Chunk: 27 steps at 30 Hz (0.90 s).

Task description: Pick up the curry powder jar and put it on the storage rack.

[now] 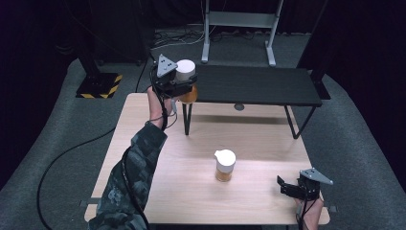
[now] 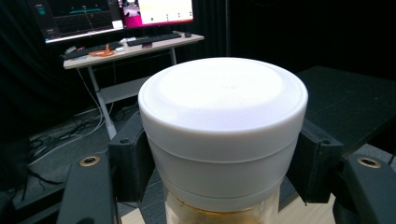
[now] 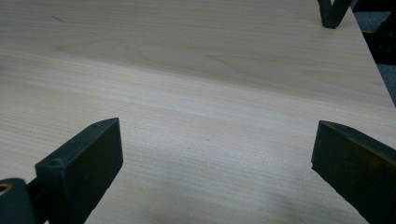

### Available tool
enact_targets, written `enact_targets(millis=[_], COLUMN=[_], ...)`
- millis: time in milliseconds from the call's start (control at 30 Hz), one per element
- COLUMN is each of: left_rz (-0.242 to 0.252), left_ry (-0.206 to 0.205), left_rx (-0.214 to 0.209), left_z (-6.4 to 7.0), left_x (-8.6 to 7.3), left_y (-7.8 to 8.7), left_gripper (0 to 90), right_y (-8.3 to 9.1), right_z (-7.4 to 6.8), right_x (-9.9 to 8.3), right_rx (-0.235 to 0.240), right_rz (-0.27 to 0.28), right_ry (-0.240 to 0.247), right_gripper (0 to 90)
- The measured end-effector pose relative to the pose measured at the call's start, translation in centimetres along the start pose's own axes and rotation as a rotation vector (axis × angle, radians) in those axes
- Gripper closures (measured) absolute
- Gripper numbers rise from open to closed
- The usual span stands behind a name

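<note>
**Left tool grips a jar at the shelf's end**

The left tool (image 1: 186,85) is clamped on a white-lidded jar (image 2: 223,135) of amber contents, held at the left end of the black shelf (image 1: 258,85) above the desk's far-left corner. A second jar (image 1: 225,165) stands mid-desk. The right tool (image 1: 287,187) rests near the desk's (image 1: 143,143) near-right corner, jaws spread wide over bare wood.
</note>
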<state>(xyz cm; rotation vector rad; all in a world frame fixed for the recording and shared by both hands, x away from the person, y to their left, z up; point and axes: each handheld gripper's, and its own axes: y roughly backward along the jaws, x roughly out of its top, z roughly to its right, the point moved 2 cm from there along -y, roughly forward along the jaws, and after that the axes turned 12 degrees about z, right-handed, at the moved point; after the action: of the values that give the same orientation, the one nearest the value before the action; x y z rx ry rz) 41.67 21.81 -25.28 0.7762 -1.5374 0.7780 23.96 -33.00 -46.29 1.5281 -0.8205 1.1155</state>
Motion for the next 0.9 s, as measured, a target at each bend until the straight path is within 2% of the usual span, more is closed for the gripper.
enact_targets(millis=[433, 600, 900], left_rz=[-0.027, -0.041, -0.019], left_ry=[0.004, 0.020, 0.039], left_rx=[0.022, 0.023, 0.016], left_z=[-0.8, -1.1, -1.7], left_x=[0.3, 0.0, -0.7], left_y=[-2.1, -2.8, -3.0], left_gripper=[33.0, 33.0, 32.9], right_y=[0.0, 0.0, 0.0], right_z=[0.1, 0.1, 0.0], right_x=[0.0, 0.0, -0.1], right_rx=[0.002, 0.002, 0.002], right_rz=[0.000, 0.004, 0.005], right_ry=[-0.001, -0.003, 0.001], right_gripper=[0.9, 0.9, 1.0])
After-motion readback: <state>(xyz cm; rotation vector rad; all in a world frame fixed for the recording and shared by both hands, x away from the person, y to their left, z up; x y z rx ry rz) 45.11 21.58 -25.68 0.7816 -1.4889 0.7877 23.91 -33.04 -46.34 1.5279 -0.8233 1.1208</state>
